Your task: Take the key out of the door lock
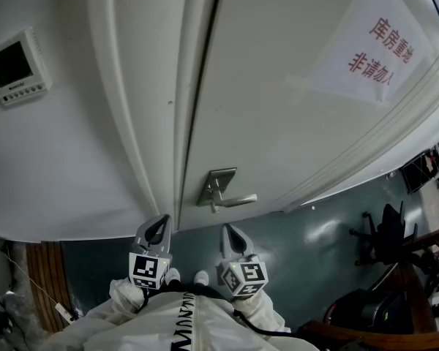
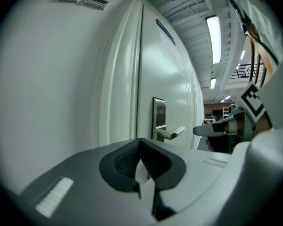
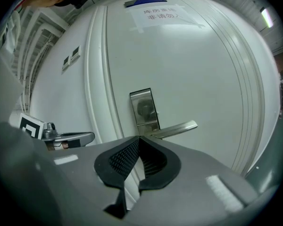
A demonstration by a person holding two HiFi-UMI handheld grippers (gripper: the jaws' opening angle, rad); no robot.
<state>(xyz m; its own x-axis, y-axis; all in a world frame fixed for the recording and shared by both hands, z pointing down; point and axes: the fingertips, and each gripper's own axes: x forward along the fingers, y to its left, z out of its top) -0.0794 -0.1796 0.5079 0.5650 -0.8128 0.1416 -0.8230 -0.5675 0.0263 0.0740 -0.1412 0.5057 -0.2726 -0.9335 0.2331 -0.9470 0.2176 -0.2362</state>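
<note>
Key cannot be told apart from the lock in any view; the lock plate [image 3: 144, 107] that would carry it sits on the door straight ahead of the right fingers, just above their tips in the right gripper view.

Left gripper [image 2: 140, 140]: its ribbed black pads [image 2: 125, 160] meet at the tips, with nothing between them. Right gripper [image 3: 139, 138]: its jaws are likewise pressed together and empty. In the head view the left gripper [image 1: 161, 224] and right gripper [image 1: 228, 231] point side by side at the door, apart from each other and short of it.

Just beyond the right tips, the lever handle [image 3: 174, 128] juts out to the right from the lock plate. From the left fingers the same plate [image 2: 159, 117] and lever [image 2: 172, 134] lie ahead and a little to the right, with the right gripper's tips [image 2: 203, 131] further right still.

The door frame [image 1: 132, 123] runs up ahead of the left fingers. Far above the right fingers a paper notice [image 1: 373, 50] with red characters is taped to the door [image 1: 293, 123]. Left of the frame, well away from the left fingers, a wall control panel [image 1: 14, 68] hangs on the wall.

Behind the fingers, each gripper carries a marker cube [image 1: 149, 270], held by white sleeves [image 1: 128, 298].
</note>
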